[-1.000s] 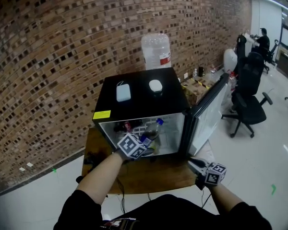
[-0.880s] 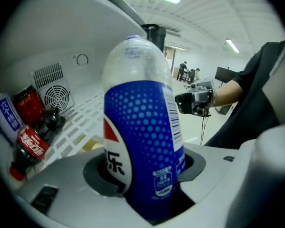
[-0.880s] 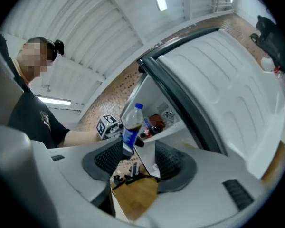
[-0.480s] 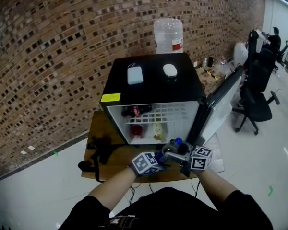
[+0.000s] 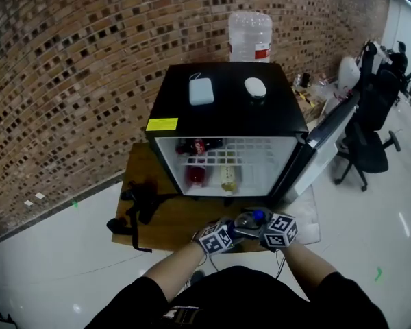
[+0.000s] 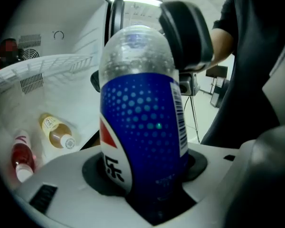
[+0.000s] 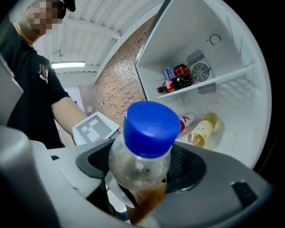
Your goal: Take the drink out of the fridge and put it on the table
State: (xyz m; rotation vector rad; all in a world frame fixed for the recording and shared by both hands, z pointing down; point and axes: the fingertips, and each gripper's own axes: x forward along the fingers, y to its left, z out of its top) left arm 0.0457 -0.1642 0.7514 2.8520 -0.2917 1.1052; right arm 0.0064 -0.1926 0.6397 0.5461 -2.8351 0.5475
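Blue-label bottle (image 5: 245,222) above the tabletop (image 5: 168,218) front edge, before the open fridge (image 5: 226,108). Left tongs (image 6: 147,179) clenched on its body. Right tongs (image 7: 140,167) closing round the neck, pads not yet pressing. Label shows only in left gripper view, cap (image 7: 151,127) face-on only in right gripper view. Long axis about level, cap pointing right.

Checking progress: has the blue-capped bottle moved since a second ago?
Yes. The bottle has come out of the fridge toward the person and is now over the front of the table.
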